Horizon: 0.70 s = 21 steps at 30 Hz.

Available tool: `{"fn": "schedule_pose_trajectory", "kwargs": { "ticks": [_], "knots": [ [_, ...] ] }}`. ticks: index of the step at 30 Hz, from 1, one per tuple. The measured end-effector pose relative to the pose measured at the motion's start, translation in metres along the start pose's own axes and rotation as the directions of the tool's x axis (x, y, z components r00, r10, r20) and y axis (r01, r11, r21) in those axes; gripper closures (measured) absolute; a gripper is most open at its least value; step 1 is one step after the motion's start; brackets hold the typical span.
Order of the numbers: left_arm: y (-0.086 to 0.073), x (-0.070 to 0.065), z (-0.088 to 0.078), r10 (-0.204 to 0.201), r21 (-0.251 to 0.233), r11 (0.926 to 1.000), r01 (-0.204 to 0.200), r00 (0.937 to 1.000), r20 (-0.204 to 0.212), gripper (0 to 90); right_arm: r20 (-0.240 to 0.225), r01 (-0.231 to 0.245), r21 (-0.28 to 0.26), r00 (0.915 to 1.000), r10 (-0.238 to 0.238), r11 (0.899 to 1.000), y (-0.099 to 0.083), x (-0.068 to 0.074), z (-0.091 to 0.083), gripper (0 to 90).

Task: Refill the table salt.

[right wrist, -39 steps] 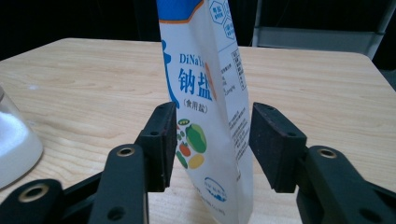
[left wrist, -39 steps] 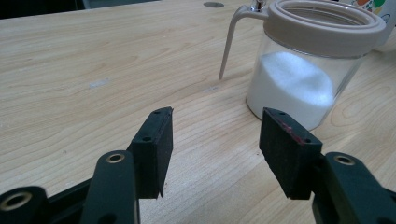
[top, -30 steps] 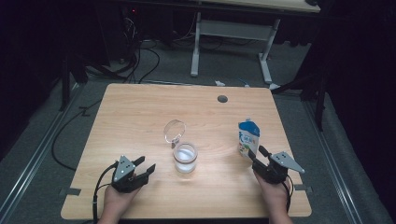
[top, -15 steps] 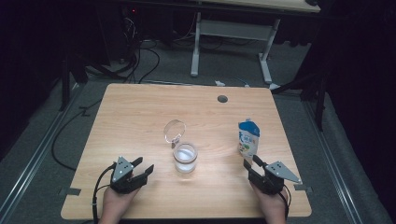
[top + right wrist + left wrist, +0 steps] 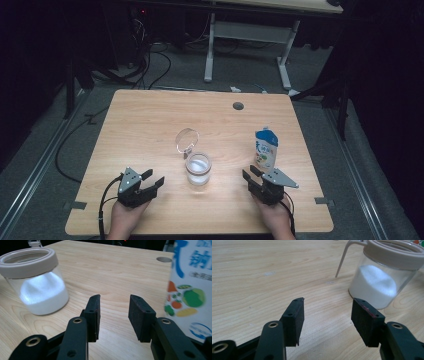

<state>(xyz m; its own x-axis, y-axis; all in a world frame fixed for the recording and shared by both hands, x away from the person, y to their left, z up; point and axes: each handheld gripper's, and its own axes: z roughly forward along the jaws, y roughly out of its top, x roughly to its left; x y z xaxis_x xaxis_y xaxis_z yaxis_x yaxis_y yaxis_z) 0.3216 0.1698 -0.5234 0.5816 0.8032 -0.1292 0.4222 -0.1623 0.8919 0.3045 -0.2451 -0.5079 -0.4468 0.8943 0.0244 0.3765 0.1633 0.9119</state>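
Observation:
A glass jar (image 5: 198, 169) half full of white powder stands at the table's middle front, its hinged lid (image 5: 187, 139) flipped up behind it. A white and blue pouch (image 5: 265, 149) with pictured vegetables stands upright to its right. My left gripper (image 5: 152, 179) rests open left of the jar, nothing between its jaws. In the left gripper view (image 5: 327, 302) the jar (image 5: 382, 282) is ahead to the right. My right gripper (image 5: 250, 173) sits just in front of the pouch, open; its jaws have just been closing on nothing. The right gripper view (image 5: 113, 298) has the jar (image 5: 37, 285) left and the pouch (image 5: 192, 285) right.
The wooden table (image 5: 150, 120) has a round cable hole (image 5: 238, 106) near its far edge. Beyond it, on the dark floor, lie cables (image 5: 150, 65) and a white desk frame (image 5: 247, 35). Each gripper trails a cable off the near edge.
My right gripper has drawn back from the pouch, leftward and toward the near edge, and its jaws have narrowed. The left gripper, jar and pouch have stayed put.

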Motion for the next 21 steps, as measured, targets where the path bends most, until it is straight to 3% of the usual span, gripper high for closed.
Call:
{"fn": "schedule_pose_trajectory", "kwargs": {
  "ticks": [4, 8, 12, 16, 19, 21],
  "knots": [
    [0.003, 0.000, 0.003, 0.003, 0.008, 1.0000, -0.003, 0.9995, -0.031, 43.6, -0.016, 0.026, -0.007, 0.9995, -0.026, 1.000, 0.005, 0.010, 0.009, 63.0],
    [0.006, -0.001, 0.007, 0.009, 0.033, 0.9994, -0.009, 0.9998, -0.017, 44.6, -0.026, 0.050, -0.013, 0.9984, -0.050, 0.999, 0.009, 0.019, 0.017, 64.0],
    [0.010, -0.002, 0.008, 0.030, 0.017, 0.9994, -0.030, 0.9994, -0.017, 45.3, -0.038, 0.055, -0.021, 0.9977, -0.056, 0.998, 0.013, 0.026, 0.024, 65.9],
    [0.014, -0.004, 0.008, 0.054, 0.021, 0.9983, -0.054, 0.9984, -0.013, 52.4, -0.061, 0.041, -0.018, 0.9972, -0.042, 0.999, 0.017, 0.031, 0.034, 68.1],
    [0.017, -0.005, 0.011, 0.052, 0.027, 0.9983, -0.052, 0.9985, -0.013, 57.2, -0.077, 0.040, -0.003, 0.9962, -0.040, 0.999, 0.020, 0.034, 0.042, 69.5],
    [0.019, -0.004, 0.013, 0.028, 0.018, 0.9995, -0.027, 0.9995, -0.017, 58.7, -0.088, 0.043, 0.007, 0.9952, -0.042, 0.999, 0.021, 0.037, 0.046, 70.3]
  ]
}}
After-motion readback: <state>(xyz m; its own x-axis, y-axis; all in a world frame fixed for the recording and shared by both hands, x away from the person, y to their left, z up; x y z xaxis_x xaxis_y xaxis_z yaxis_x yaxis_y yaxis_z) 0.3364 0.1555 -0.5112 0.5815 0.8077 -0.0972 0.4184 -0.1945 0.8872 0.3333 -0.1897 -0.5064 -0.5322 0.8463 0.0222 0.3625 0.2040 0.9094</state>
